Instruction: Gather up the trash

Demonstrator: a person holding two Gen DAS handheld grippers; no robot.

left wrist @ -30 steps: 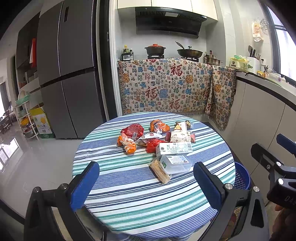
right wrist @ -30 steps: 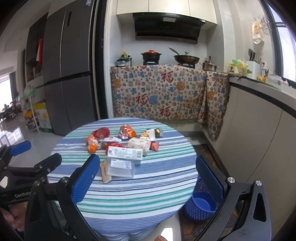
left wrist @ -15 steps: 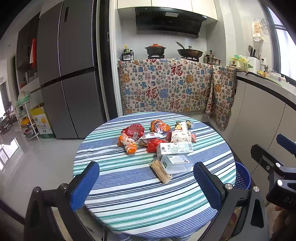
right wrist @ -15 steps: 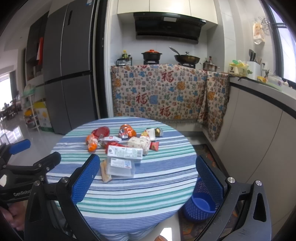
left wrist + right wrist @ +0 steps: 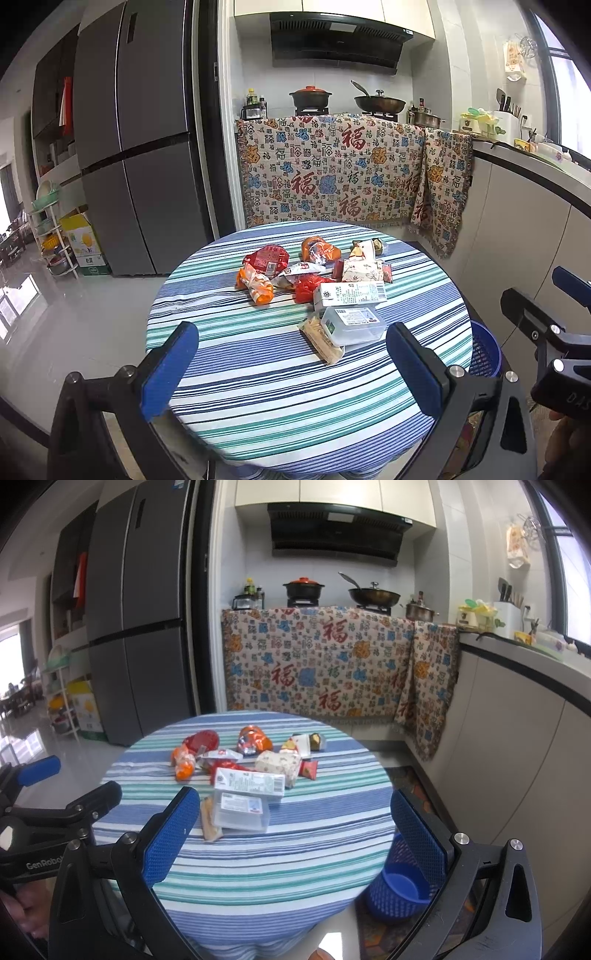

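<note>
A pile of trash lies on a round table with a striped cloth (image 5: 258, 387) (image 5: 295, 849): a clear plastic box (image 5: 351, 325) (image 5: 242, 810), a white carton (image 5: 349, 293) (image 5: 249, 781), a tan wrapper (image 5: 321, 341), orange (image 5: 255, 284) and red (image 5: 267, 258) snack bags. A blue mesh waste basket (image 5: 400, 880) (image 5: 484, 354) stands on the floor right of the table. My left gripper (image 5: 295, 369) is open and empty over the near table edge. My right gripper (image 5: 295, 838) is open and empty, near the clear box.
A grey fridge (image 5: 136, 155) stands at back left. A counter draped with a patterned cloth (image 5: 332, 173) holds pots at the back. A kitchen counter (image 5: 535, 206) runs along the right. A shelf rack and a box (image 5: 81, 240) stand far left.
Both grippers have shifted only slightly; the table and trash sit a little nearer and lower in the right wrist view. Nothing was grasped.
</note>
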